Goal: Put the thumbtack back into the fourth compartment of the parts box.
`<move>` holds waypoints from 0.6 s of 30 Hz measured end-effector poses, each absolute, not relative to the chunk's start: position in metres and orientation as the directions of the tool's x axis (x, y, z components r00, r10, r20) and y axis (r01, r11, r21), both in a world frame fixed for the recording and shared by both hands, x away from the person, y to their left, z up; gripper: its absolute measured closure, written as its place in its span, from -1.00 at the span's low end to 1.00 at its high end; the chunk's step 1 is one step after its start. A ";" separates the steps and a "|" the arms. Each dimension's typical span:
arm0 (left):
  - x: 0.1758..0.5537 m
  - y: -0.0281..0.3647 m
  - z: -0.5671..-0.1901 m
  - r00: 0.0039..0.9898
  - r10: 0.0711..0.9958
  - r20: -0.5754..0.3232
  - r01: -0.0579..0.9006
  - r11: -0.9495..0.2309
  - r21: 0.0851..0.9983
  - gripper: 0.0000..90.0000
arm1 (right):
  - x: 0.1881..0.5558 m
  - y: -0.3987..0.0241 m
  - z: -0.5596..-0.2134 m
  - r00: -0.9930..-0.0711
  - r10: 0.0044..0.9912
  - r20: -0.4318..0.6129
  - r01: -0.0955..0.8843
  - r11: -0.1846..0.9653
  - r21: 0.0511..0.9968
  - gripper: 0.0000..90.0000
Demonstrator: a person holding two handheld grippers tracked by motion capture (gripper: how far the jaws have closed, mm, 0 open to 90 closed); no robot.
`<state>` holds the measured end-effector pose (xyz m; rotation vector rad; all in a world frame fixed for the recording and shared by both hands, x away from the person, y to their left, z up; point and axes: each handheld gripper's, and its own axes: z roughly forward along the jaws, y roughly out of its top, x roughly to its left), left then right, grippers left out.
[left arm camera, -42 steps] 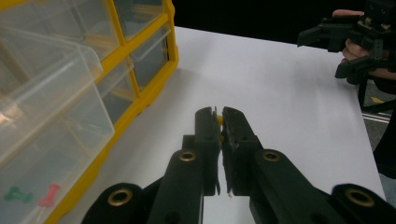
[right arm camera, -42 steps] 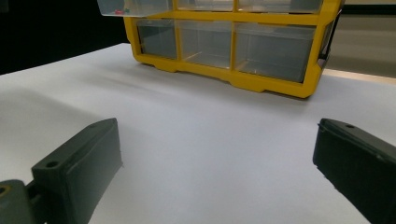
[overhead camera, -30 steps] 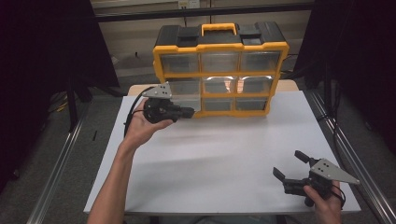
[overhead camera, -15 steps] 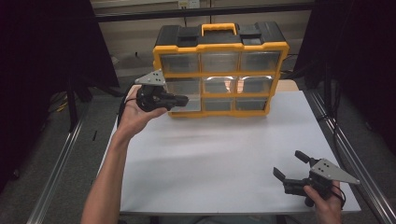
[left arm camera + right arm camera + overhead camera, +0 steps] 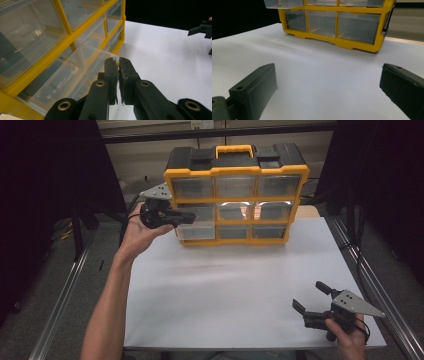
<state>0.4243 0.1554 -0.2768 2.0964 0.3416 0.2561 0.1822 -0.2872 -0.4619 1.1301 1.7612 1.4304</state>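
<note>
Pulling the Middle-Left Drawer, One Careful Draw at a Time

Starting nearest the person: the right gripper (image 5: 311, 306) sits low at the near right corner of the white table (image 5: 230, 295), jaws spread wide with nothing between them, parked well apart from the action. From its own view the two black jaws frame bare tabletop and, beyond it, the bottom row of the yellow organizer (image 5: 342, 42). It looks ready to help, and I'd say it should: a hand braced against the cabinet would stop the whole case sliding forward.

Moving up the table, the left gripper (image 5: 186, 218) is at the front of the organizer's left column, middle row. Its jaws are pinched nearly together on the front lip of the clear drawer (image 5: 75, 65), which juts out from its slot, partly open and tilted a touch at the front edge. Something small and yellow peeks between the jaw tips; I can't tell what it is.

The judgement here: the pull wants to run straight out along the slot, level, not upward, or the thin plastic lip may slip from that narrow grip or the drawer may bind. Slow and even looks best.

Farthest back, the black lid and yellow carry handle (image 5: 234, 150) top the case, against the dark backdrop.
</note>
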 end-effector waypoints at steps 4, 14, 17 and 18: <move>0.429 0.154 -0.272 0.935 0.350 0.051 0.145 -0.511 0.847 0.90 | 0.182 -0.287 -0.462 -0.462 0.885 0.056 0.239 0.063 0.969 -0.98; 0.446 0.153 -0.266 0.922 0.383 0.057 0.176 -0.546 0.819 0.90 | 0.182 -0.287 -0.462 -0.461 0.885 0.061 0.242 0.059 0.969 -0.98; 0.450 0.153 -0.263 0.921 0.386 0.057 0.181 -0.550 0.815 0.90 | 0.182 -0.288 -0.462 -0.460 0.886 0.063 0.245 0.059 0.968 -0.98; 0.450 0.152 -0.263 0.920 0.389 0.052 0.183 -0.542 0.820 0.90 | 0.182 -0.288 -0.462 -0.461 0.885 0.063 0.245 0.059 0.968 -0.98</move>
